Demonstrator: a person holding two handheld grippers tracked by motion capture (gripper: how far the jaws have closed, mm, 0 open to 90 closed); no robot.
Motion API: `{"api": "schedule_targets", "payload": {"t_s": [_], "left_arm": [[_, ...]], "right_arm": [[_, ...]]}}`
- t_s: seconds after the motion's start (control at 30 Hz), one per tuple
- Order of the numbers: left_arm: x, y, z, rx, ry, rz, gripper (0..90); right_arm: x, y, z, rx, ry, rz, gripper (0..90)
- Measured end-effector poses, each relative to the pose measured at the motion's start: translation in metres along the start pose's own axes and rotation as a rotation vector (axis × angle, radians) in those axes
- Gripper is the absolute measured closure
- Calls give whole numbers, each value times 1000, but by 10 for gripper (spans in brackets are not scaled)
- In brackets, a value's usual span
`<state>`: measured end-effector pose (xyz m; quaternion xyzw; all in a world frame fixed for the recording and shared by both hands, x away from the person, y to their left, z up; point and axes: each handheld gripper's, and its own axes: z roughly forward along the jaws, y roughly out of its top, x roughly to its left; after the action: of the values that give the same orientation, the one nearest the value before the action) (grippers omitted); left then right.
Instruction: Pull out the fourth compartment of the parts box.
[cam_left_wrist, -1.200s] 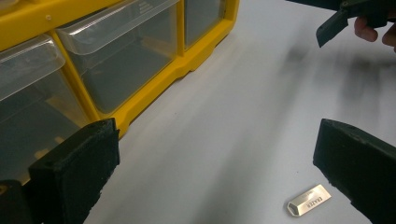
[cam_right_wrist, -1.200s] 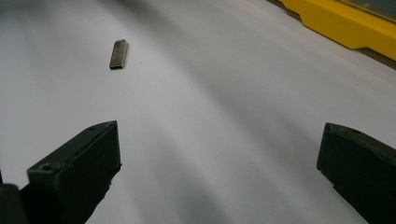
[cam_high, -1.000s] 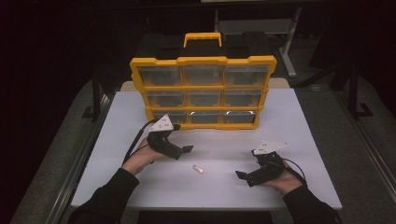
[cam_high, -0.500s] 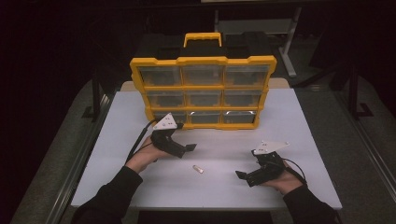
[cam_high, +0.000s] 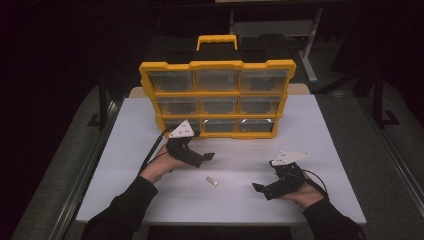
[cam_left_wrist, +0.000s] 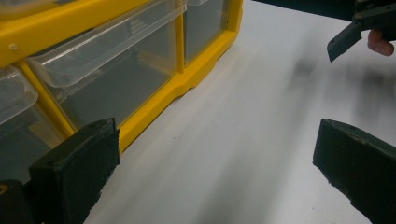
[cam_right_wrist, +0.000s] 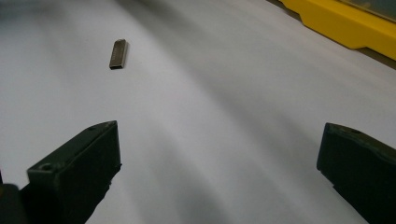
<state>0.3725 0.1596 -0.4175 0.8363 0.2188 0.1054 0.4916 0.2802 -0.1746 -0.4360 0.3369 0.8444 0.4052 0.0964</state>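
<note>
Small metal piece flat on the table, long axis slanting near-right to far-left, between two wide-open grippers.

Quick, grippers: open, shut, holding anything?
Left gripper: open, empty, by the organizer.
Right gripper: open, empty, short of the small metal piece.

One yellow drawer organizer with nine clear drawers, one small metal piece, two tongs

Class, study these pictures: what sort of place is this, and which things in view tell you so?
Probably a workshop or lab bench set up for recording. A yellow parts organiser with clear drawers stands on a plain white table, a small metal piece lies before it, and dark metal stands surround the table.
</note>
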Motion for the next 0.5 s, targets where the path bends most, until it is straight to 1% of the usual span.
{"api": "schedule_targets", "payload": {"t_s": [0.2, 0.4, 0.43, 0.5], "left_arm": [[-1, 1, 5, -2, 4, 5, 1], [-2, 2, 6, -9, 6, 16, 0], [-3, 1, 6, -15, 20, 23, 0], [-3, 1, 6, -15, 20, 26, 0]], "right_arm": [[0, 0, 0, 0, -1, 2, 0], [0, 0, 0, -1, 0, 2, 0], [0, 0, -1, -2, -1, 2, 0], [0, 0, -1, -2, -1, 1, 0]]}}
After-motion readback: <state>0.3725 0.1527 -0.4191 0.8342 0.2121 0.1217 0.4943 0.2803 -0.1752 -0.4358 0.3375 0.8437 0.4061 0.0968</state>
